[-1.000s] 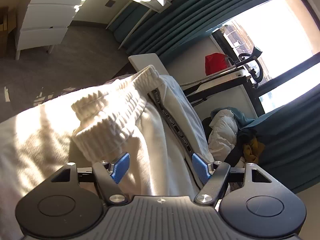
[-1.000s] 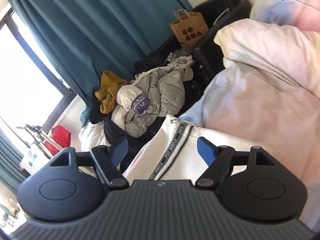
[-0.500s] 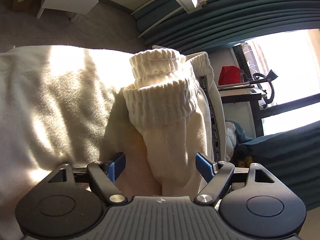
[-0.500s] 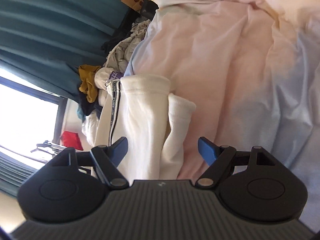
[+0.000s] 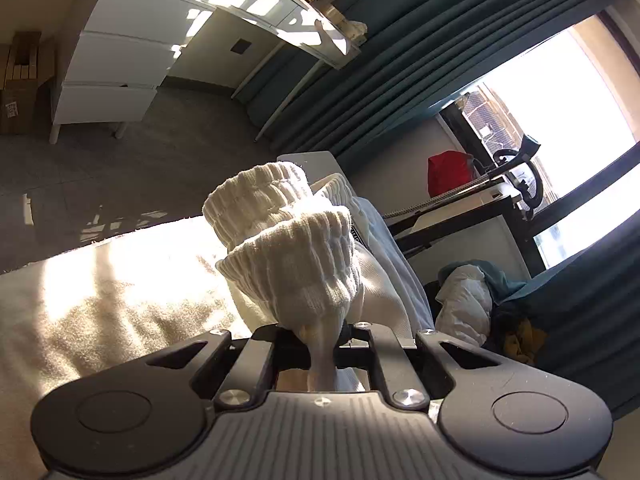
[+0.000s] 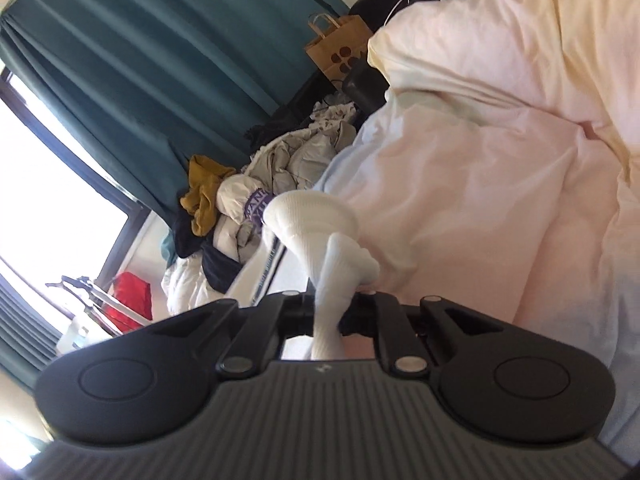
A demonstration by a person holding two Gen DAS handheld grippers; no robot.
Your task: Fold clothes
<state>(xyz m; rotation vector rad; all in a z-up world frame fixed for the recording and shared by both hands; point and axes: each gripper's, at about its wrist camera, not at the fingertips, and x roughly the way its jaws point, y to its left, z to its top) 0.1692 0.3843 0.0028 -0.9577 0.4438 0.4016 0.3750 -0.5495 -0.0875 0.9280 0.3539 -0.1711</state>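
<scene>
Cream-white sweatpants [image 5: 296,256] with ribbed cuffs and a black lettered side stripe lie on the bed. My left gripper [image 5: 322,336] is shut on the bunched ribbed cuff end, which fans out just ahead of the jaws. My right gripper [image 6: 330,308] is shut on another white fold of the sweatpants [image 6: 316,224], lifted above the bedding. The striped part of the garment [image 6: 268,268] trails down to the left of it. Both sets of fingertips are hidden by the cloth.
A cream blanket [image 5: 100,300] covers the bed on the left. Pale pink bedding [image 6: 500,160] fills the right. A heap of clothes [image 6: 280,168] lies beside the bed under teal curtains [image 6: 140,60]. A paper bag [image 6: 340,52], white drawers [image 5: 112,68] and a desk [image 5: 460,224] stand around.
Both grippers were open over the sweatpants; now both have closed on the cloth and lifted it. The views have swung up toward the room.
</scene>
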